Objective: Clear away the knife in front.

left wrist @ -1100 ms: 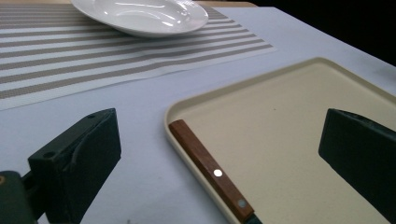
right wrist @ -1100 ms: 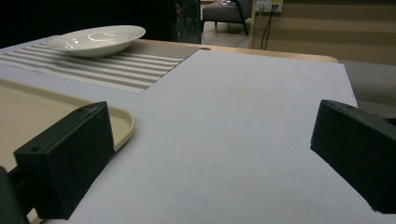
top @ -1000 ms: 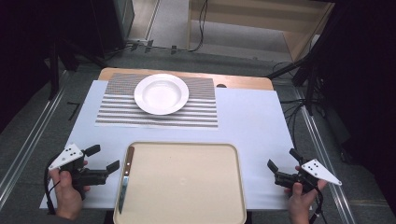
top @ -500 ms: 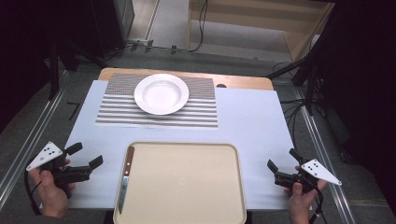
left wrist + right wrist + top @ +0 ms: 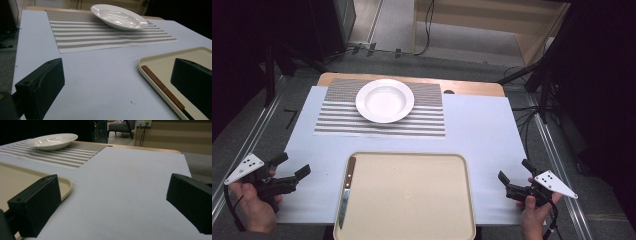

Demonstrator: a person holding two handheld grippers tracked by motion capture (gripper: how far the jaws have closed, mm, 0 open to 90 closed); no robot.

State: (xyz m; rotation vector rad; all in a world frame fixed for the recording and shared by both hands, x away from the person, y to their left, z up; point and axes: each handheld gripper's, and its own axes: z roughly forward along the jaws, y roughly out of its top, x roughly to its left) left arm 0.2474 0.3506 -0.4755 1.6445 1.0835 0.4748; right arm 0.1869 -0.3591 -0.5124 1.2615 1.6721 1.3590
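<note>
Since a second ago, the left gripper (image 5: 291, 172) has slid left, off the tray (image 5: 412, 200). Both claws gape wide, holding nothing. The knife (image 5: 346, 192) lies along the tray's left side: hard, thin, probably slippery; its brown handle looks best to grab. Left gripper view shows handle rivets; high view shows the right gripper (image 5: 515, 176), plate (image 5: 384, 101) and mat (image 5: 337, 115) far off.

One white plate (image 5: 384, 100), one striped placemat (image 5: 337, 120) beneath it, one beige tray (image 5: 412, 200), and one knife (image 5: 346, 192) with a brown wooden handle lying along the tray's left edge. One pale sheet (image 5: 482, 135) covers the single tabletop (image 5: 472, 88). Two tools are in sight, a left tool (image 5: 292, 171) and a right tool (image 5: 514, 176), each with two black jaws set apart, and two hands, one per tool
</note>
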